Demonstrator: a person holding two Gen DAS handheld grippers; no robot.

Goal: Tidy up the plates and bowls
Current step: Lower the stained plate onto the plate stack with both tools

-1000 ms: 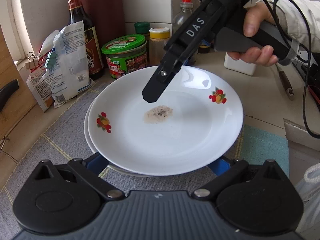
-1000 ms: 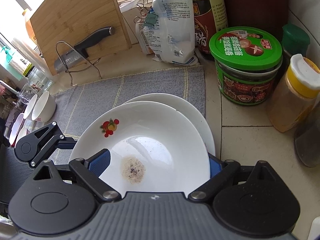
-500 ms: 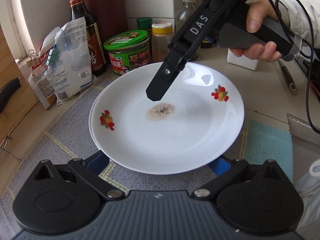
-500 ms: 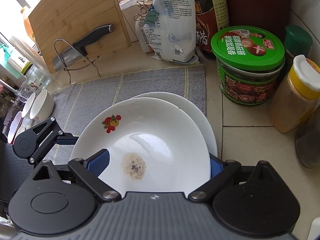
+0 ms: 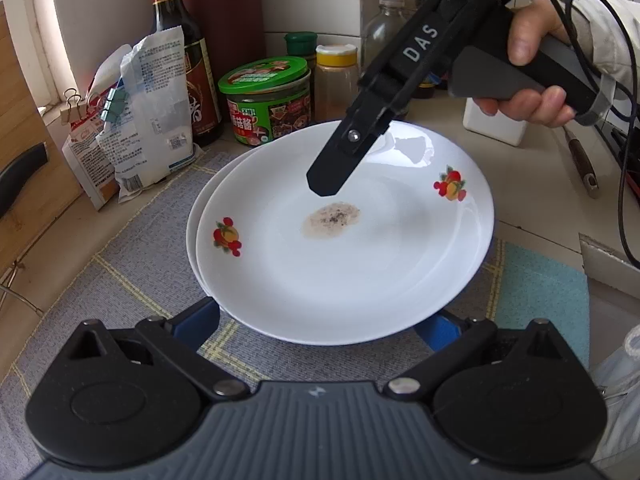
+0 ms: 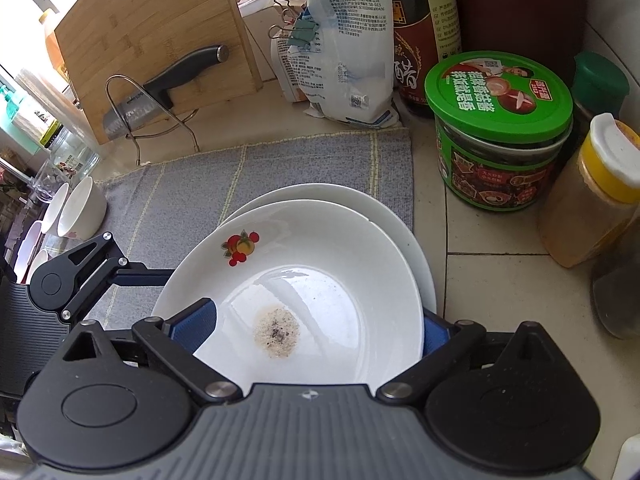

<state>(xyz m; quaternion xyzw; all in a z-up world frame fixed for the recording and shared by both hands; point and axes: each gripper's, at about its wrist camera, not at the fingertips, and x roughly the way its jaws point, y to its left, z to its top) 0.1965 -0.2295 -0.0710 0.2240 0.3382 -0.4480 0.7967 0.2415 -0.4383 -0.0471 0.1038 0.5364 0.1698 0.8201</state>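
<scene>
Item, near: left gripper [image 5: 326,326], jaws spread wide either side of the top plate [image 5: 344,240], whether touching it I cannot tell. The plate sits off-centre on a second plate [image 6: 400,224] on the grey mat [image 5: 132,264], worktop centre.

Right gripper [image 6: 316,326], jaws just opened wide, straddling the plate's rim, not pressing; body reads "DAS".

Risks: the skewed stack may slide; residue [image 5: 331,220] may smear any plate set on top.

At 11 o'clock: green-lidded jar [image 5: 266,100], Chinese label; soy sauce bottle [image 5: 182,60].

Tiled counter [image 6: 492,280] under a grey mat [image 6: 280,168], green-lidded jar [image 6: 500,132], spice bottle [image 6: 592,200], flour bag [image 6: 348,48]
</scene>
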